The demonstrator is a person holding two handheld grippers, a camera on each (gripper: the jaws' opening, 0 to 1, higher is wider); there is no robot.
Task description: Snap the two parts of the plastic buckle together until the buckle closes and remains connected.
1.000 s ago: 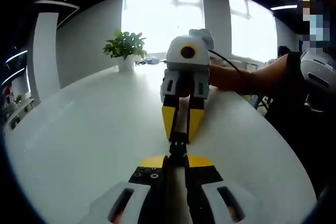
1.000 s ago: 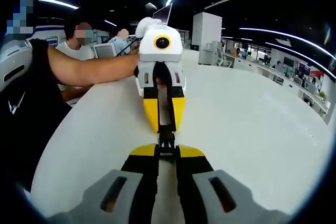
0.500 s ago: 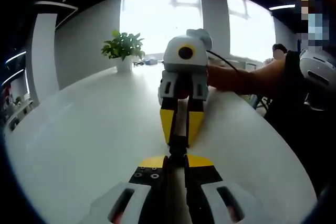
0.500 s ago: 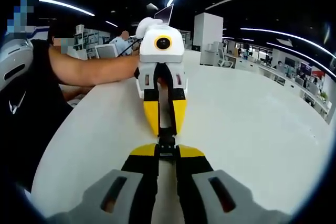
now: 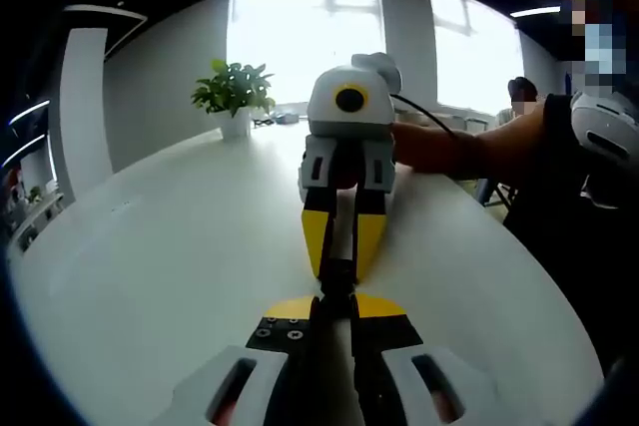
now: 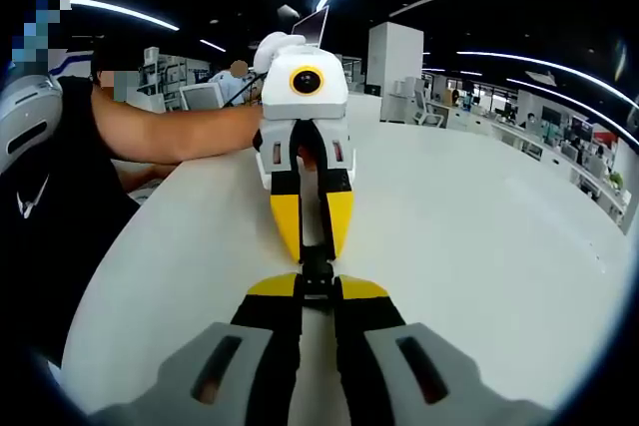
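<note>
Compared with one second ago, I see the opposing gripper sitting slightly closer in both views, and the visible stretch of black buckle between the yellow tips has shortened.

In the left gripper view, the left gripper [image 5: 334,308] has its jaws drawn together, clamped on one end of the plastic buckle [image 5: 336,281]. The right gripper [image 5: 340,264] enters from the far side, its yellow tips pinched on the other end of the same black piece. A person's arm [image 5: 461,147] reaches in behind it.

In the right gripper view, the right gripper [image 6: 318,288] is likewise clamped on the buckle [image 6: 318,268], and the left gripper [image 6: 312,248] faces it head-on, tip almost to tip.

The buckle is held just above the white table [image 5: 150,256], between the two pairs of tips. I cannot tell whether its two parts are latched; the tips hide the joint.

A potted plant [image 5: 234,95] stands at the far table edge in the left gripper view.
</note>
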